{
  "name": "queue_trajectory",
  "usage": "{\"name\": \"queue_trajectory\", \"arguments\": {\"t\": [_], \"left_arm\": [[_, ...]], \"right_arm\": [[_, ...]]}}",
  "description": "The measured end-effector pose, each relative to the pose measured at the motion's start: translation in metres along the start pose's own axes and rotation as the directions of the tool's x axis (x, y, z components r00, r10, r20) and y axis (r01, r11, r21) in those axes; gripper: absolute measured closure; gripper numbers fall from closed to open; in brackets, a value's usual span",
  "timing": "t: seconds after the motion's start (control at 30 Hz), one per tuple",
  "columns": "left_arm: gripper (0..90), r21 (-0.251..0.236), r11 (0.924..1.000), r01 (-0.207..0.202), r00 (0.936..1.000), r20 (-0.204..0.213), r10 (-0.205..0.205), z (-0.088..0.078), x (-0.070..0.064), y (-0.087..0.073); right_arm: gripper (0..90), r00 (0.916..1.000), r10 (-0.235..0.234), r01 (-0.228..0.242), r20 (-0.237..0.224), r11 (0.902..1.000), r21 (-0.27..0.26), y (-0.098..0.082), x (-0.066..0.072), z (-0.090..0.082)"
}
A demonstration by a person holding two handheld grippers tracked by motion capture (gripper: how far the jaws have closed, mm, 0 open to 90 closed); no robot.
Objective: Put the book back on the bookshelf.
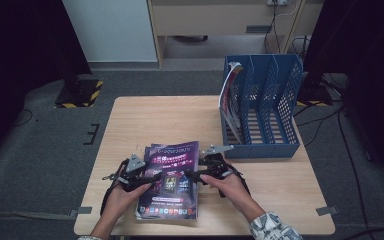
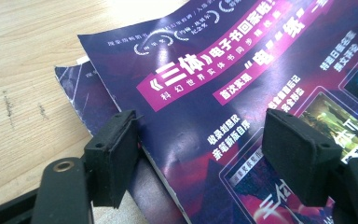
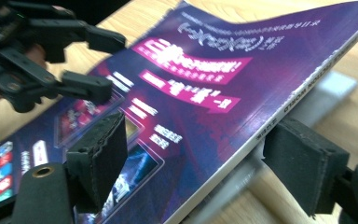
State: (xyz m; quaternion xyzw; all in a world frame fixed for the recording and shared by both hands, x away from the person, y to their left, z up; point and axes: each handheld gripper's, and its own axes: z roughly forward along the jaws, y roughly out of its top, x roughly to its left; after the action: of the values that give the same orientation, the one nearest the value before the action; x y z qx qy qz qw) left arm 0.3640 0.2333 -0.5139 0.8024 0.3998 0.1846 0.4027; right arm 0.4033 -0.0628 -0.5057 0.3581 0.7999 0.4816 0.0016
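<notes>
Two purple magazines lie stacked near the front edge of the wooden table, slightly left of its middle. The top magazine sits askew on the lower magazine, of which a dark strip and one corner protrude at the far left side; the rest of it is covered.

The left tongs meet the stack from its left side. In the left gripper view one pad stands at the left edge of the top magazine and the other hovers over its cover, with a clear gap between them: the jaws are open and press on nothing. Whether the left pad touches the edge cannot be told.

The right tongs meet the stack from its right side. In the right gripper view the spine edge of the top magazine is raised and passes between the two pads, one over the cover and one below and outside the spine; the jaws stand apart and no pad is seen pressing on the paper. The area beneath the lifted edge is blurred, so the lower magazine is hard to make out there. The left tongs appear farther off, partly cut by the frame.

A blue file rack stands at the table's far right edge, with one magazine upright in its leftmost compartment.
</notes>
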Motion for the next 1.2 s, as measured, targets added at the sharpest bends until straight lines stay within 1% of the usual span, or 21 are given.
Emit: {"name": "queue_trajectory", "arguments": {"t": [0.07, 0.1, 0.17, 0.33, 0.5, 0.63, 0.77, 0.87, 1.0, 1.1, 1.2], "left_arm": [[26.9, 0.002, 1.0000, 0.003, 1.0000, 0.000, -0.003, 0.000, 0.000, 0.000], [27.0, 0.002, 1.0000, 0.002, 1.0000, -0.001, -0.002, 0.000, 0.000, 0.000], [26.9, 0.003, 1.0000, 0.002, 1.0000, 0.000, -0.002, -0.001, 0.001, 0.000], [26.9, 0.001, 1.0000, 0.002, 1.0000, 0.001, -0.002, -0.001, 0.001, -0.001], [26.9, 0.001, 1.0000, 0.002, 1.0000, 0.000, -0.002, -0.001, 0.001, -0.001], [26.9, 0.001, 1.0000, 0.004, 1.0000, 0.001, -0.004, -0.001, 0.001, -0.001], [26.8, 0.000, 1.0000, 0.004, 1.0000, -0.001, -0.004, -0.001, 0.001, -0.001], [26.8, 0.000, 1.0000, 0.005, 1.0000, 0.000, -0.005, -0.001, 0.001, -0.001], [26.8, -0.001, 1.0000, 0.007, 1.0000, 0.001, -0.007, -0.001, 0.001, -0.001], [26.8, -0.002, 1.0000, 0.008, 1.0000, 0.001, -0.008, -0.001, 0.001, -0.001], [26.7, -0.002, 1.0000, 0.008, 1.0000, 0.000, -0.008, -0.001, 0.001, -0.001]], "right_arm": [[22.2, 0.9998, 0.005, -0.005, -0.018, 1.0000, -0.003, 0.005, 0.002, 0.000], [22.2, 0.9997, 0.000, 0.000, -0.023, 1.0000, 0.000, 0.008, 0.003, 0.000], [22.2, 0.9995, -0.010, 0.010, -0.029, 0.9999, 0.010, 0.012, 0.005, 0.003], [21.9, 0.9992, -0.007, 0.008, -0.040, 0.9995, 0.030, 0.019, 0.008, 0.010], [21.7, 0.9990, -0.013, 0.016, -0.042, 0.9983, 0.057, 0.025, 0.010, 0.018], [21.6, 0.9991, -0.007, 0.010, -0.041, 0.9983, 0.058, 0.028, 0.010, 0.022], [21.3, 0.9993, -0.004, 0.007, -0.038, 0.9971, 0.075, 0.028, 0.010, 0.030], [21.3, 0.9993, 0.000, 0.003, -0.037, 0.9971, 0.076, 0.029, 0.011, 0.034], [21.9, 0.9993, 0.017, -0.014, -0.032, 0.9977, 0.067, 0.029, 0.010, 0.036], [22.0, 0.9991, 0.022, -0.020, -0.035, 0.9973, 0.071, 0.030, 0.010, 0.036], [21.3, 0.9994, 0.019, -0.017, -0.027, 0.9971, 0.074, 0.031, 0.011, 0.037]]}}
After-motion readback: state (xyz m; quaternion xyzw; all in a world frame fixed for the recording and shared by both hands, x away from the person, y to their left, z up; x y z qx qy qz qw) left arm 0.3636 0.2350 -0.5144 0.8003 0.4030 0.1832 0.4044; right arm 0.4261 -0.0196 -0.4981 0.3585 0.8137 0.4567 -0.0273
